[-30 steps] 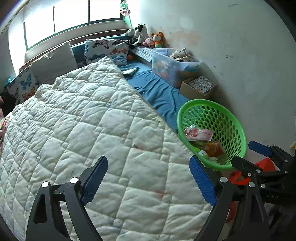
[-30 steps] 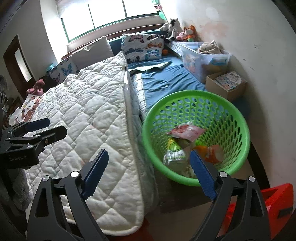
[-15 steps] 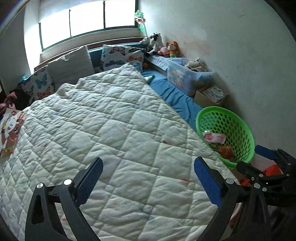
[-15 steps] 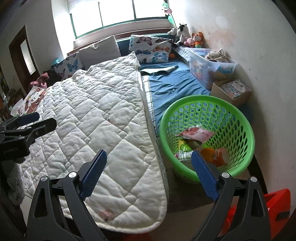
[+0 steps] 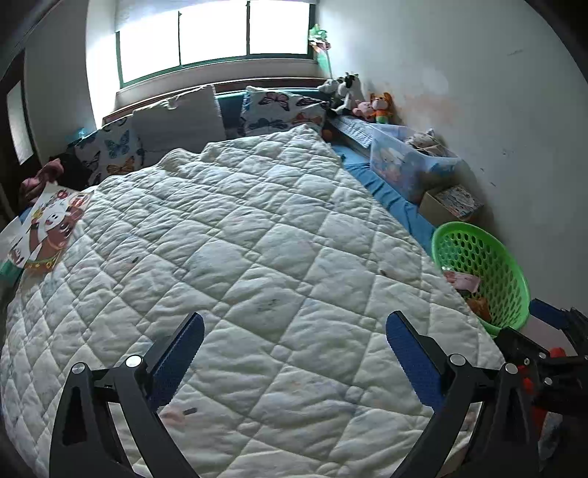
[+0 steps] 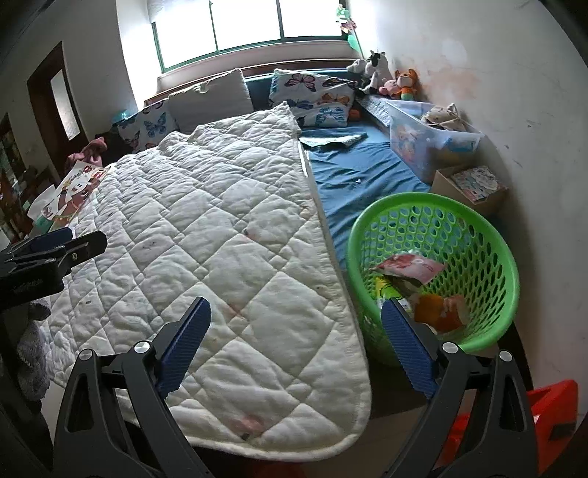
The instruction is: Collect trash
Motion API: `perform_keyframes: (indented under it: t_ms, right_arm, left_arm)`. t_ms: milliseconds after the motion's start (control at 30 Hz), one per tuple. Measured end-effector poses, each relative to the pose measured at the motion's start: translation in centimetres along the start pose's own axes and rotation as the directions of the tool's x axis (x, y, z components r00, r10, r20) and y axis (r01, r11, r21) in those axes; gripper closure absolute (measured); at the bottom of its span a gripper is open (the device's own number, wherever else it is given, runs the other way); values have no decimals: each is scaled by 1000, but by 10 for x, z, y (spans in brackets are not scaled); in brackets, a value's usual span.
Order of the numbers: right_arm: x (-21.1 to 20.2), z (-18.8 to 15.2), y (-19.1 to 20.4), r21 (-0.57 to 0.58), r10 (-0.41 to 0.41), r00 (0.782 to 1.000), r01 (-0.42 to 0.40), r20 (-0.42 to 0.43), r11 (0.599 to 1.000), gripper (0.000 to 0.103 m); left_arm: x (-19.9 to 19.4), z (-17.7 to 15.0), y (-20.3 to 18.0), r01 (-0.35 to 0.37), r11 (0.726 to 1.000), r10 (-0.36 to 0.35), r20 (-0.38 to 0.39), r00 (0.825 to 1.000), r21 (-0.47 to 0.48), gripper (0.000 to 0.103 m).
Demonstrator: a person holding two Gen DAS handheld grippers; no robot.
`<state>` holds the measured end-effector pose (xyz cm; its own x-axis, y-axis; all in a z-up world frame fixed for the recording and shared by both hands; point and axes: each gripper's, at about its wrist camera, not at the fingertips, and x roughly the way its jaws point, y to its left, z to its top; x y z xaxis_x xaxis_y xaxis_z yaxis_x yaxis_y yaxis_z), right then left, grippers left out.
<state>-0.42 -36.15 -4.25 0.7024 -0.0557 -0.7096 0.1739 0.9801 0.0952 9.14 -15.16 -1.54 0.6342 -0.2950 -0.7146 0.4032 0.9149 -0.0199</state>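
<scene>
Room: bedroom with a wide bright window (image 5: 217, 33) at the head of the bed and a pale scuffed wall (image 5: 477, 92) along one side.
Bed: covered by a white quilted blanket (image 5: 257, 264) that hangs over the foot end; a strip of blue bedsheet (image 6: 352, 172) shows beside it, toward the wall.
Pillows: butterfly-print pillows (image 6: 316, 95) and a plain white pillow (image 5: 180, 117) lean at the headboard.
Along the wall: small plush toys (image 5: 367, 103), a clear plastic storage bin (image 6: 430, 136) and an open cardboard box (image 6: 474, 187) stand in a row.
Basket: round green perforated plastic basket (image 6: 488, 250) stands between the foot of the bed and the wall, just beside the cardboard box.
Trash: crumpled pink, yellow-green and orange wrappers (image 6: 411, 268) lie inside the green basket, on its bottom.
Left gripper (image 5: 294, 349): black frame with blue ribbed fingers (image 5: 180, 353), hovering over the blanket; the fingers have just been spreading and stand wide apart with nothing between them.
Right gripper (image 6: 296, 343): same build, over the foot corner of the blanket next to the basket; its fingers (image 6: 404, 342) have also just been spreading, are wide apart and hold nothing.
Far edge of bed: cartoon-print paper sheet (image 5: 47, 228) lies on the blanket's edge.
Floor: a red-orange plastic object (image 6: 514, 426) lies below the basket.
</scene>
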Motion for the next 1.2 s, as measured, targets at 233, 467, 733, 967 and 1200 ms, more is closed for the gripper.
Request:
perform_keyframes:
  t_ms: [233, 467, 733, 967, 1200]
  right_arm:
    - [4, 0, 8, 0, 18, 1000, -18, -3, 1000, 10]
    - [3, 0, 15, -18, 15, 1000, -15, 4, 1000, 10]
    - [0, 0, 16, -18, 17, 1000, -17, 10, 1000, 10]
    - [0, 1, 19, -24, 21, 1000, -21, 11, 999, 10]
    - [1, 1, 25, -43, 8, 1000, -7, 17, 999, 10]
  left_arm:
    - [-4, -10, 20, -45, 999, 46, 8, 999, -28, 7]
    - [-9, -14, 29, -64, 997, 65, 17, 998, -46, 7]
    - [-15, -16, 34, -79, 996, 81, 37, 996, -47, 7]
    - [-19, -18, 37, -95, 994, 97, 50, 994, -45, 7]
    - [-21, -20, 43, -113, 992, 116, 55, 992, -58, 7]
